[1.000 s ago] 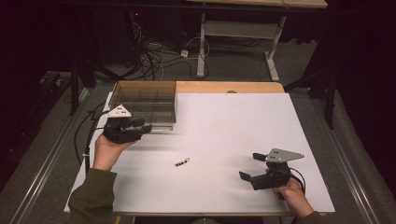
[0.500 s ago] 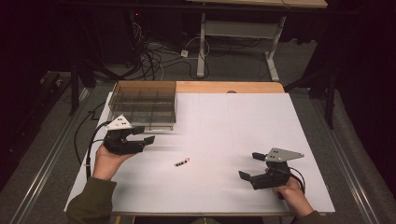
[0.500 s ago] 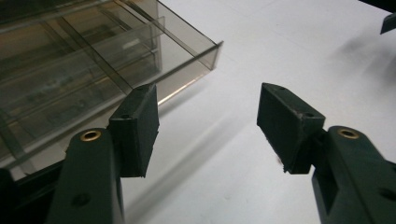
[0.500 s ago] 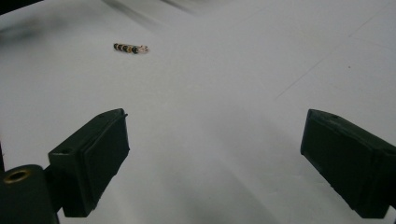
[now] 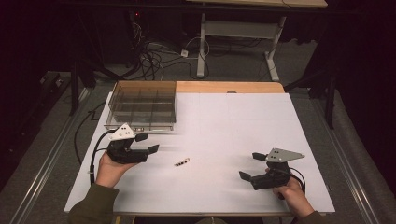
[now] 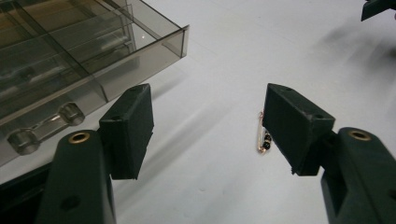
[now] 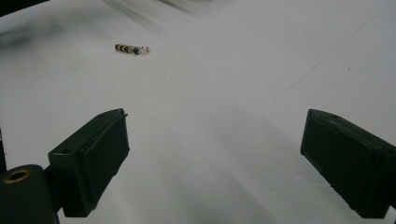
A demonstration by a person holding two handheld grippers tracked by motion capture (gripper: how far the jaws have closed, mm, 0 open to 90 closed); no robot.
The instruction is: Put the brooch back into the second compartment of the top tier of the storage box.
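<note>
A small beaded safety pin (image 5: 182, 162) lies on the white table top (image 5: 224, 116), near the front middle. In the left gripper view the pin (image 6: 264, 138) lies just beside the right jaw. My left gripper (image 5: 145, 143) is open, a short way left of the pin, with nothing between its jaws (image 6: 208, 126). My right gripper (image 5: 251, 166) is open at the front right, well apart from the pin (image 7: 131, 49), which lies far ahead of its empty jaws (image 7: 215, 158).
A smoky clear compartment box (image 5: 144, 105) stands at the back left of the table, close behind my left gripper; its corner (image 6: 140, 51) is near the left jaw. Cables and a desk frame (image 5: 238, 42) are on the floor beyond.
My left gripper has moved back from the box toward the front and lower, ending near the pin. The right gripper has stayed where it was.
</note>
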